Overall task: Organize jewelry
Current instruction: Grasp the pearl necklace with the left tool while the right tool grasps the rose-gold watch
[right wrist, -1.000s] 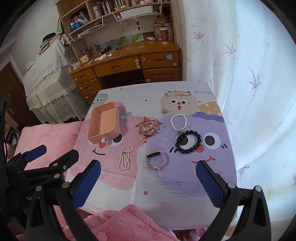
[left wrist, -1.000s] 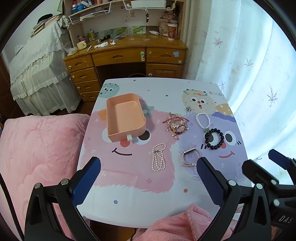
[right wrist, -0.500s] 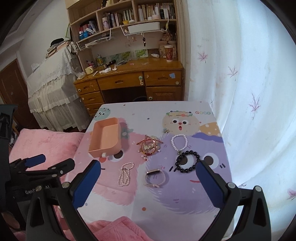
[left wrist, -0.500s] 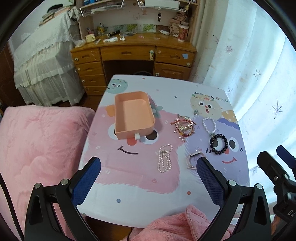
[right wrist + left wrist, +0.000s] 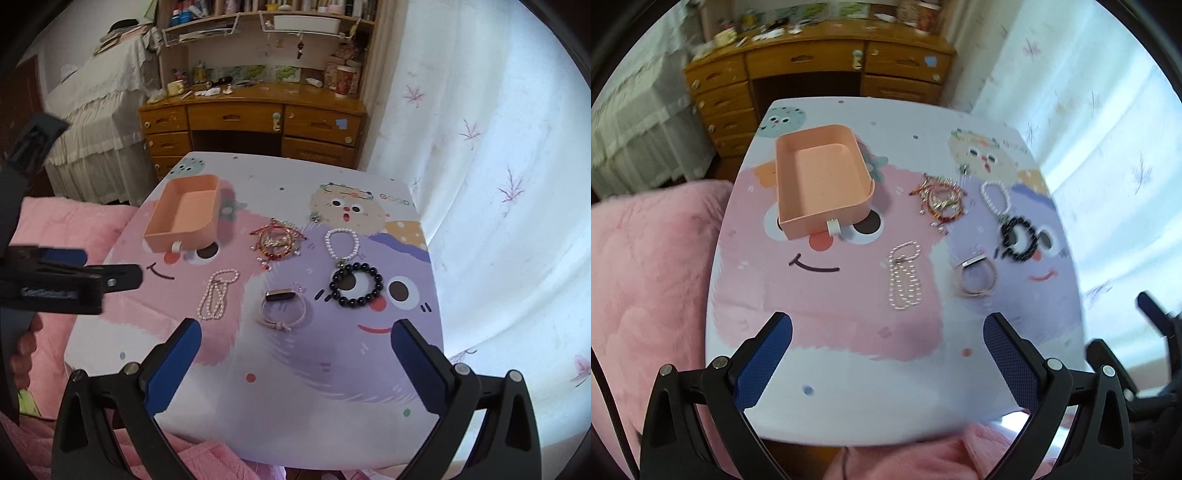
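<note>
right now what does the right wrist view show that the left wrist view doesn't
Only the right wrist view shows the bookshelf above the desk, and the left claw from the side, beside the table.

Only the left wrist view shows the right claw's tips, at its right edge.

Both show the empty peach tray, pearl necklace, red charm bracelets, white pearl bracelet, black bead bracelet and pink band bracelet, all lying on the table, with both claws open.

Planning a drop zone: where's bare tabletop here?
Free: the near strip between both open jaws and the pearl strand; the far edge beyond the pink tray. Crowded: from the red charm bracelets to the black bead bracelet.
</note>
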Motion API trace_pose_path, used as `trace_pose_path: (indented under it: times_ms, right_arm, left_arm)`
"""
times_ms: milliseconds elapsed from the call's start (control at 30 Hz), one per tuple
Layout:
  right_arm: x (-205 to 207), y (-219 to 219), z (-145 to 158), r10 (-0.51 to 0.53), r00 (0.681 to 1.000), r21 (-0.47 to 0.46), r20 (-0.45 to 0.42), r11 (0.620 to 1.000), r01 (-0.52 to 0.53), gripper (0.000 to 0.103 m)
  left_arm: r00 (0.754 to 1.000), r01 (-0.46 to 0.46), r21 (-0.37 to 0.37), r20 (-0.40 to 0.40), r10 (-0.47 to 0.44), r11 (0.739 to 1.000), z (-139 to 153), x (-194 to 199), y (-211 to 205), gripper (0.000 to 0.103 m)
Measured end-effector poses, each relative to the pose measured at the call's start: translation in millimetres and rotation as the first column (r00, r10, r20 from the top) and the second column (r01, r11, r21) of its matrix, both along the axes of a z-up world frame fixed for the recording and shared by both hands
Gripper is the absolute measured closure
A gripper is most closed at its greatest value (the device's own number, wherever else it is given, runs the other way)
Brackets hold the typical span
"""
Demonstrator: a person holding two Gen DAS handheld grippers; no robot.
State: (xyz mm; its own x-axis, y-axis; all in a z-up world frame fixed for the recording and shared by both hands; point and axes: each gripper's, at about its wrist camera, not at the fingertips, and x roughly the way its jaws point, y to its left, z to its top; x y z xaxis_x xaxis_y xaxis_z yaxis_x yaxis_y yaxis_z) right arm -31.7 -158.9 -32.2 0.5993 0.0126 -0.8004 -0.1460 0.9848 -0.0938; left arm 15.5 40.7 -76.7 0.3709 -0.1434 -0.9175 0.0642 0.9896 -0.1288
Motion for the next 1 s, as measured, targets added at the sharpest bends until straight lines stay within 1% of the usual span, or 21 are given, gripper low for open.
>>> trace_pose_path:
  times_ms: [67,100,200,233,300,400,467,533,633,667,767,833,900,933,967,1000]
  right_arm:
    - [-4,9,-10,0.020,1.000,-0.034,0.007,0.999,-0.020,0.000]
    - [-6,14,-16,0.029,1.000,-0.057,0.012,0.998,-0.028,0.000]
    - [-9,26,-36,0.073,0.997,-0.115,0.026,0.991,-0.070,0.000]
    - [-9,29,-45,0.091,0.995,-0.140,0.029,0.986,-0.087,0.000]
    - [-8,33,-62,0.115,0.993,-0.171,0.020,0.979,-0.110,0.000]
    - [-4,34,-94,0.155,0.988,-0.194,0.011,0.969,-0.150,0.000]
    - [3,30,-113,0.164,0.986,-0.181,0.008,0.970,-0.160,0.000]
    - [10,27,-128,0.157,0.988,-0.151,0.004,0.976,-0.155,0.000]
    - [27,19,-147,0.135,0.991,-0.101,0.024,0.986,-0.132,0.000]
    - [31,18,-150,0.132,0.991,-0.091,0.029,0.988,-0.128,0.000]
    - [48,15,-161,0.135,0.990,-0.079,0.051,0.988,-0.131,0.000]
    - [60,14,-167,0.134,0.990,-0.088,0.043,0.988,-0.130,0.000]
    - [70,12,-172,0.145,0.989,-0.060,0.029,0.988,-0.143,0.000]
    - [72,10,-174,0.156,0.988,-0.041,0.020,0.987,-0.155,0.000]
    - [76,9,-177,0.170,0.985,-0.023,0.011,0.985,-0.170,0.000]
    - [80,8,-178,0.182,0.983,-0.008,0.002,0.983,-0.182,0.000]
  left_arm:
    - [0.999,0.043,0.030,0.011,-0.043,0.999,-14,3,-2,0.001]
    - [0.998,0.063,0.030,0.024,-0.063,0.998,-22,6,-3,0.001]
    - [0.993,0.108,0.021,0.035,-0.109,0.994,-48,13,-8,0.001]
    - [0.993,0.116,0.016,0.034,-0.116,0.993,-58,16,-10,0.005]
    - [0.992,0.124,0.005,0.020,-0.124,0.992,-79,23,-14,0.006]
    - [0.992,0.128,-0.026,0.025,-0.128,0.991,-101,30,-22,0.007]
    - [0.991,0.131,-0.030,0.024,-0.130,0.991,-114,35,-27,0.007]
    - [0.993,0.117,-0.015,0.017,-0.117,0.993,-127,40,-32,0.007]
    - [0.993,0.115,-0.027,0.014,-0.115,0.993,-136,44,-38,0.009]
    - [0.993,0.117,-0.019,0.014,-0.117,0.993,-138,45,-40,0.012]
    - [0.991,0.133,0.019,0.016,-0.134,0.991,-142,51,-51,0.014]
    - [0.989,0.143,0.044,0.021,-0.144,0.989,-142,55,-57,0.014]
    - [0.990,0.140,0.074,0.012,-0.141,0.987,-144,61,-62,0.014]
    - [0.991,0.137,0.082,0.002,-0.137,0.987,-146,64,-65,0.018]
    - [0.991,0.134,0.083,-0.012,-0.134,0.987,-148,67,-67,0.027]
    - [0.991,0.132,0.083,-0.027,-0.130,0.988,-150,71,-68,0.032]
